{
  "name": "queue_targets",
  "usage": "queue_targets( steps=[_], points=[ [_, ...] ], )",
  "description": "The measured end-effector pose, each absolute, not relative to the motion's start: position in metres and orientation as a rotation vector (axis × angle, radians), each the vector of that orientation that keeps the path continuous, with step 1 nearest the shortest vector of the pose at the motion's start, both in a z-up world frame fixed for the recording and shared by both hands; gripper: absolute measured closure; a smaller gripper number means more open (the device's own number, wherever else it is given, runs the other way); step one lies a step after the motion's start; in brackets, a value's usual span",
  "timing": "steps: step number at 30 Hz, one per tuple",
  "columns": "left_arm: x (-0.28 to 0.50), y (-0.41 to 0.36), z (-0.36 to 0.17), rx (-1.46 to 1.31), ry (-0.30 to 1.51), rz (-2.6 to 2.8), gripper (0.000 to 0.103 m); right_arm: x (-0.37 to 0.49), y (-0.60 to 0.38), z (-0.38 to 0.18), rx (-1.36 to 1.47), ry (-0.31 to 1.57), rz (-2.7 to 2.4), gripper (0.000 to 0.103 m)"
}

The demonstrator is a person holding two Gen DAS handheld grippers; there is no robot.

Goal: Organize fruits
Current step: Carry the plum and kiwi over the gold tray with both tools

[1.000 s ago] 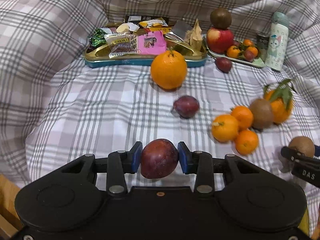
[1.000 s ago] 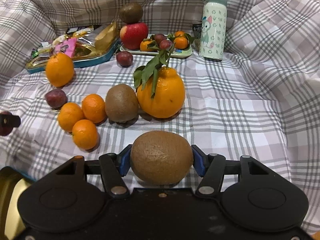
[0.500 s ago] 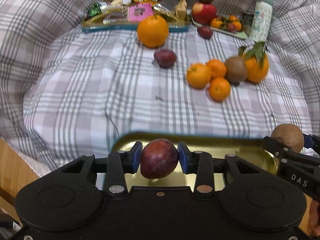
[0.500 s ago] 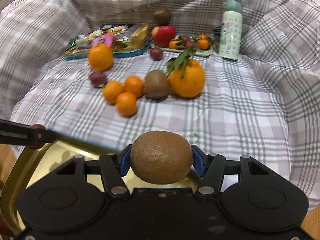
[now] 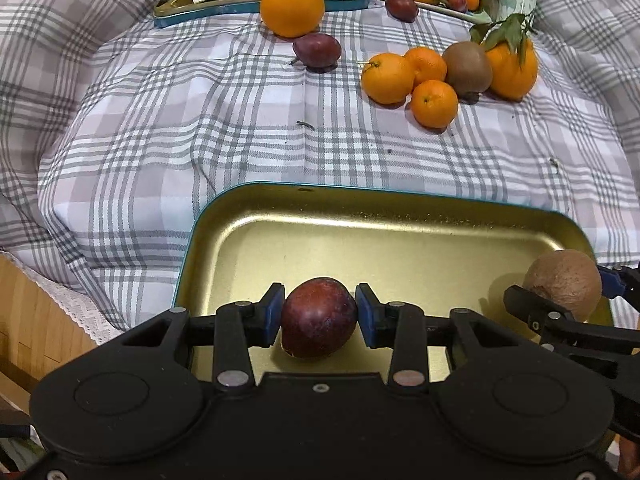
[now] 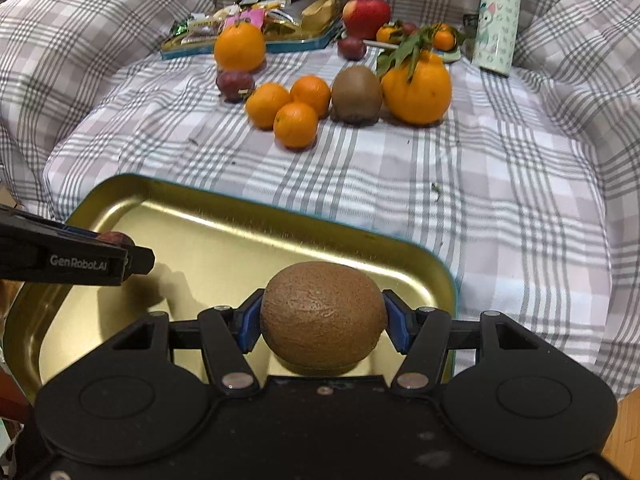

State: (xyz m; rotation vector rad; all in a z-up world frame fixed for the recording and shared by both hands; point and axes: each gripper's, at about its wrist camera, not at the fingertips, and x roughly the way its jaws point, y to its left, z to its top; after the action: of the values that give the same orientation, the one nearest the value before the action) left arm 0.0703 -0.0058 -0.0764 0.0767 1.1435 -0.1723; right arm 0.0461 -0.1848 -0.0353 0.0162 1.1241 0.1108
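1. Gold-coloured metal fills the foreground of both views: a shallow tray with a teal outer rim lies on the checked cloth, directly beneath both tongs.
2. Left gripper pinches a dark red plum between its blue pads, over the tray's near left part.
3. Right gripper clamps a brown kiwi between its pads, above the tray's near right corner.
4. Only the left view shows the tray's whole far rim and both far corners; the right view cuts off the left end behind the left gripper's finger, which hides most of the plum.
5. Only the right view shows the top of the bottle and a second kiwi perched on the red apple at the back.
6. Ahead of the tongs, past the tray's far rim, a band of bare cloth separates it from a cluster of three mandarins, a kiwi and a leafy orange.
7. Farther ahead sit a large orange, a loose plum just beside it, and a snack tin.
8. Left of the tray, the cloth's edge drops to a wooden surface.
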Motion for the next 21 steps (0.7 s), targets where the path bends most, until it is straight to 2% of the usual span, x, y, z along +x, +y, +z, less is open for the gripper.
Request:
queue_targets(
  steps=[21],
  points=[
    [0.0723,-0.0022,-0.0827,0.083,1.186,-0.14,0.056,0.0468,-0.1844,-0.0411,0.013,1.155,0.095,0.04]
  ],
)
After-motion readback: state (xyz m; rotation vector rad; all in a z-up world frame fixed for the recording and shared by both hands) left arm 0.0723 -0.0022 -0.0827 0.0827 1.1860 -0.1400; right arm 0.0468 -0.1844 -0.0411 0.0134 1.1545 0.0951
